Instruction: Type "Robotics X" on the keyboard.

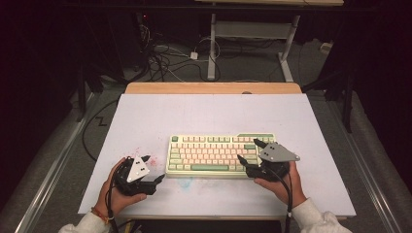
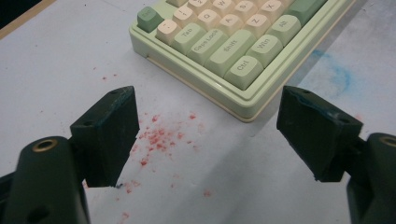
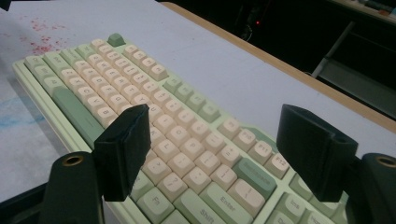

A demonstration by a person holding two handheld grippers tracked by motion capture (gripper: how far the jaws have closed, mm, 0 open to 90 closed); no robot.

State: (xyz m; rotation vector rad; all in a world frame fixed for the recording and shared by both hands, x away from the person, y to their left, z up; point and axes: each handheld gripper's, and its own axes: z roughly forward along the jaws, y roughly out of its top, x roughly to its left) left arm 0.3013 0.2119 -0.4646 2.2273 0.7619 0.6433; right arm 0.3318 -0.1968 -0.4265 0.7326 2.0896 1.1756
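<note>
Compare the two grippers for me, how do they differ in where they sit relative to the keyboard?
The left gripper sits on the table off the keyboard's left end, nothing but red-speckled surface between its jaws. The right gripper hangs over the keyboard's right end, its jaws above the keys. The left gripper's grey plate is smaller in the high view than the right gripper's. Both stand open, holding nothing.

A green-and-cream keyboard [image 1: 220,155] lay on the white table [image 1: 214,111]. The right gripper [image 1: 248,156] hovered over its right end, jaws spread with nothing between them. The left gripper [image 1: 152,169] sat just left of the keyboard, by red specks [image 1: 154,160].
</note>
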